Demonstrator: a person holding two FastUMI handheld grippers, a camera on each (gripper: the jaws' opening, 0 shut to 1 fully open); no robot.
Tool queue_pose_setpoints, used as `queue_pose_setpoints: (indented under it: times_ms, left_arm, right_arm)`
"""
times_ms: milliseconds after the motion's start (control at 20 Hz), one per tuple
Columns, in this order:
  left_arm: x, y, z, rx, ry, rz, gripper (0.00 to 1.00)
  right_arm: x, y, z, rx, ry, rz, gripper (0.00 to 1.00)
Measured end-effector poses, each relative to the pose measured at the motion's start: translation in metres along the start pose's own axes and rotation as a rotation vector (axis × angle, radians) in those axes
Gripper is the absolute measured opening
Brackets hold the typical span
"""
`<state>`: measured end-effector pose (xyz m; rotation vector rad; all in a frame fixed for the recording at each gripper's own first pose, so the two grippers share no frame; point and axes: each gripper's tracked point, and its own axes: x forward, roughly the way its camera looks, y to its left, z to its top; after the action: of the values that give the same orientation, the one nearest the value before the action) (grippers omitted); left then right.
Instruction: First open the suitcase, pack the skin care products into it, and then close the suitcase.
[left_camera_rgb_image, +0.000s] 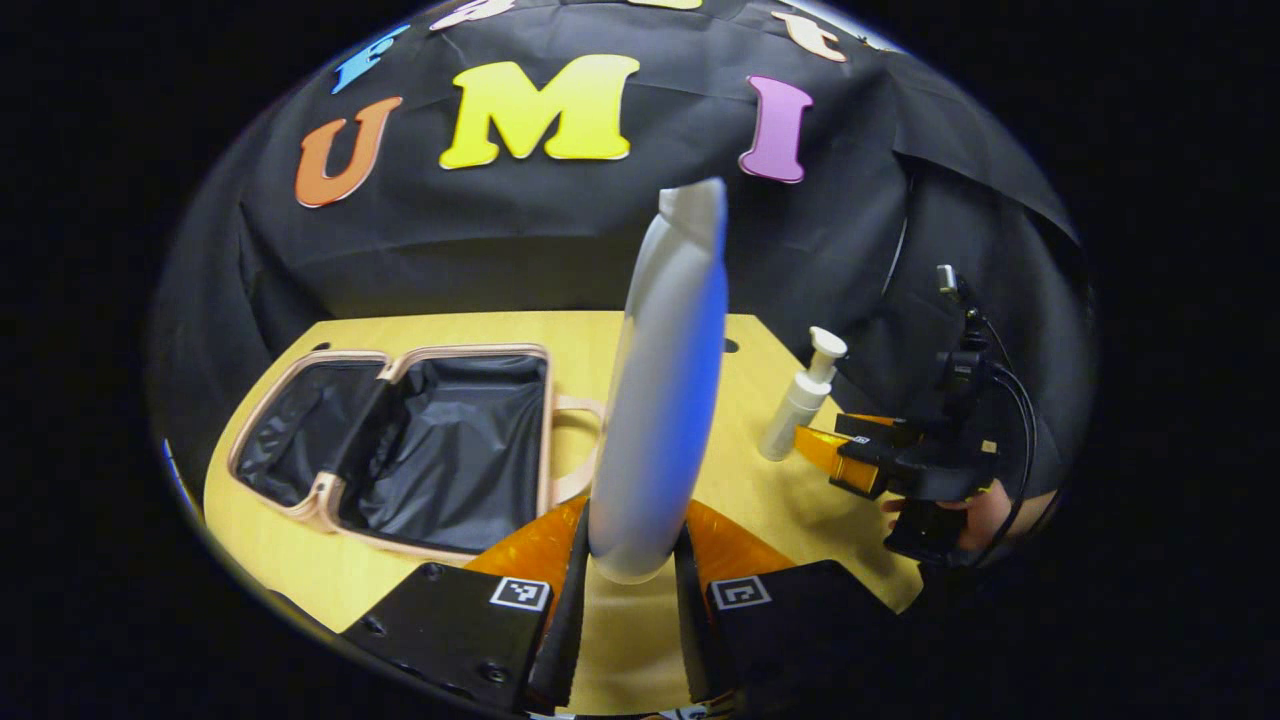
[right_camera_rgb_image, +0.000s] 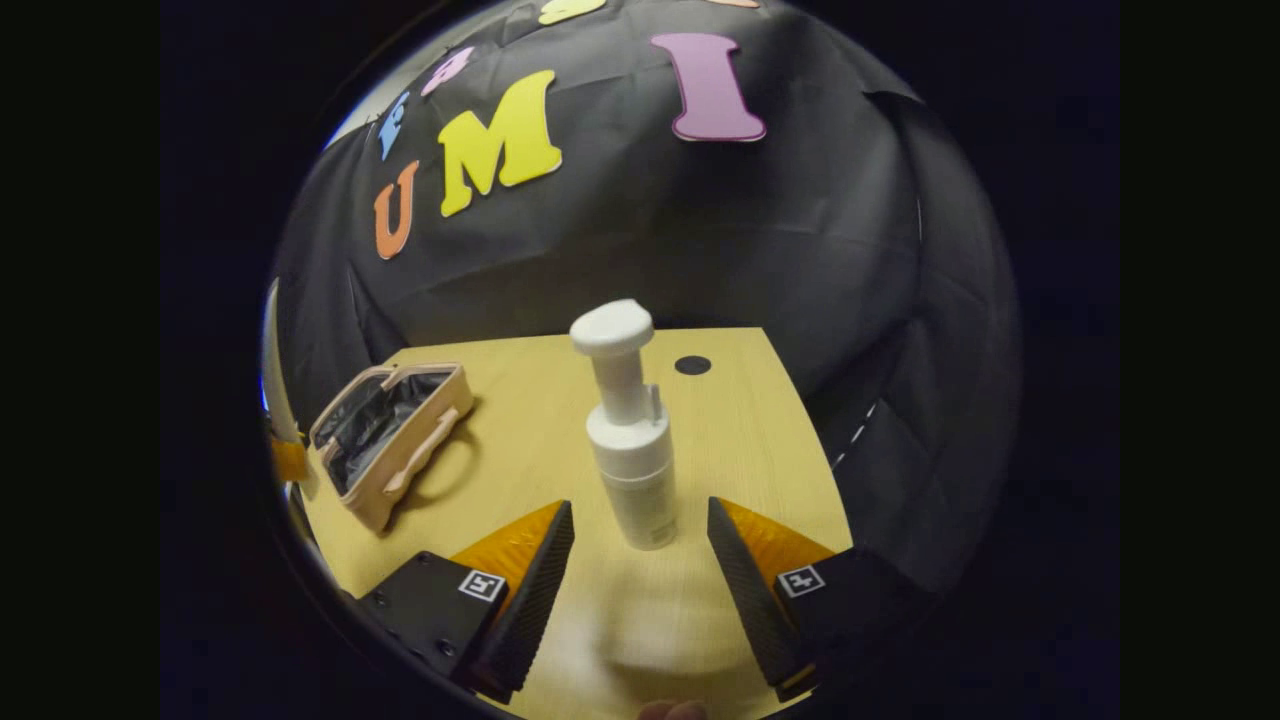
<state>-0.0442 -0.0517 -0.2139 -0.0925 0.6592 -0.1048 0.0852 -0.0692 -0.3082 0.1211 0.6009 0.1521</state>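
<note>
In the left gripper view my left gripper (left_camera_rgb_image: 631, 560) is shut on a tall white tube (left_camera_rgb_image: 665, 380), held upright above the table. To its left the pink suitcase (left_camera_rgb_image: 400, 445) lies open, its black lining bare. Farther right stands a white pump bottle (left_camera_rgb_image: 805, 395), with the other gripper (left_camera_rgb_image: 850, 450) and the hand holding it just beside it. In the right gripper view my right gripper (right_camera_rgb_image: 640, 535) is open, and the pump bottle (right_camera_rgb_image: 628, 430) stands upright between its fingertips, untouched. The open suitcase (right_camera_rgb_image: 390, 440) lies at the left of that view.
The yellow wooden table (right_camera_rgb_image: 540, 400) carries a small black dot (right_camera_rgb_image: 692, 365) near its far edge. Black cloth walls close in behind and to the right. A cable (left_camera_rgb_image: 1020, 420) trails from the right gripper.
</note>
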Motion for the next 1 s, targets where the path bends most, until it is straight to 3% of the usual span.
queue_pose_setpoints:
  times_ms: [400,550,600,800,1000]
  left_arm:
    - [-0.034,0.065,-0.013,-0.155,0.02,0.141,0.44]
    - [-0.042,0.085,-0.015,-0.183,0.018,0.178,0.44]
    - [-0.044,0.091,-0.016,-0.192,0.02,0.181,0.44]
    - [-0.044,0.117,-0.011,-0.208,0.027,0.165,0.44]
    - [-0.025,0.132,-0.005,-0.199,0.108,0.022,0.44]
  right_arm:
    - [0.044,-0.001,0.002,0.014,0.01,-0.021,0.8]
    - [0.051,0.002,0.005,0.002,-0.001,-0.022,0.69]
    - [0.052,0.004,0.006,-0.018,0.001,-0.024,0.6]
    - [0.045,0.004,0.006,-0.028,0.034,-0.042,0.49]
    - [0.003,0.021,0.021,0.019,0.03,-0.005,0.47]
